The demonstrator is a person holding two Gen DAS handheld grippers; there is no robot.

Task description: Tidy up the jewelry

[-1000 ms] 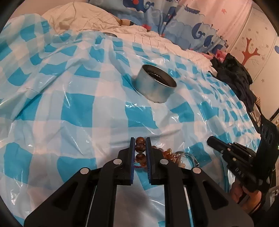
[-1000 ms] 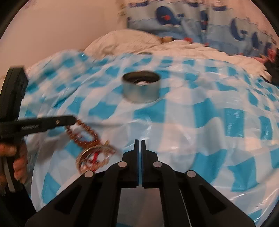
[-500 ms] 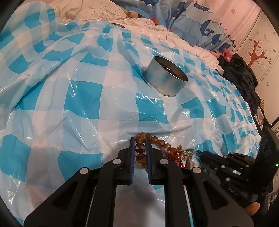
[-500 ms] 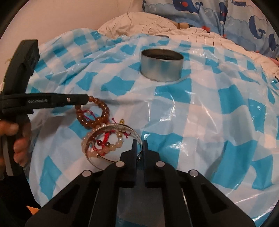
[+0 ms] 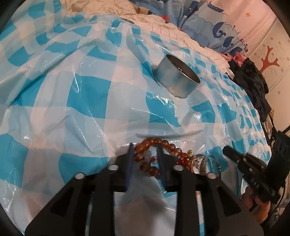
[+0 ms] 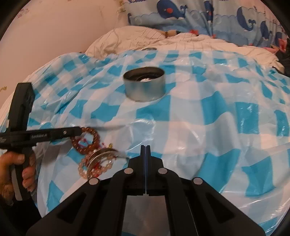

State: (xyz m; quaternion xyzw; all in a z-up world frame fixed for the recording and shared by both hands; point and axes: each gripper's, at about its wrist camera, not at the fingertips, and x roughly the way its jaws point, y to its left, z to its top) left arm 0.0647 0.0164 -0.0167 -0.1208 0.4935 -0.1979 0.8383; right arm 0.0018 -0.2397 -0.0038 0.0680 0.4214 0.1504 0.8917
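A brown bead bracelet [image 5: 145, 143] lies on the blue-and-white checked plastic sheet [image 5: 87, 94], with part of its loop between the jaws of my left gripper [image 5: 145, 150]. Those jaws are opening and the blue pads stand clear of the beads. To its right sit a clear bangle [image 5: 206, 163] and more beaded pieces in a small heap. In the right wrist view the brown bracelet [image 6: 85, 139] is at the left gripper's [image 6: 79, 131] tip, with the bangle [image 6: 103, 154] and a pale bead bracelet [image 6: 96, 168] beside it. My right gripper [image 6: 145, 147] is shut and empty, just right of the heap.
A round metal tin [image 5: 178, 79] [image 6: 145, 87] stands open farther back on the sheet. A white quilt [image 6: 163, 41] and a whale-print curtain [image 6: 199, 16] lie beyond. Dark clothes [image 5: 253, 76] are piled at the right. A hand [image 6: 16, 163] holds the left gripper's handle.
My left jaws, shut on the brown bracelet before, have spread apart and the beads now sit loose between them. The right gripper has drawn back slightly from the bangle, jaws shut.
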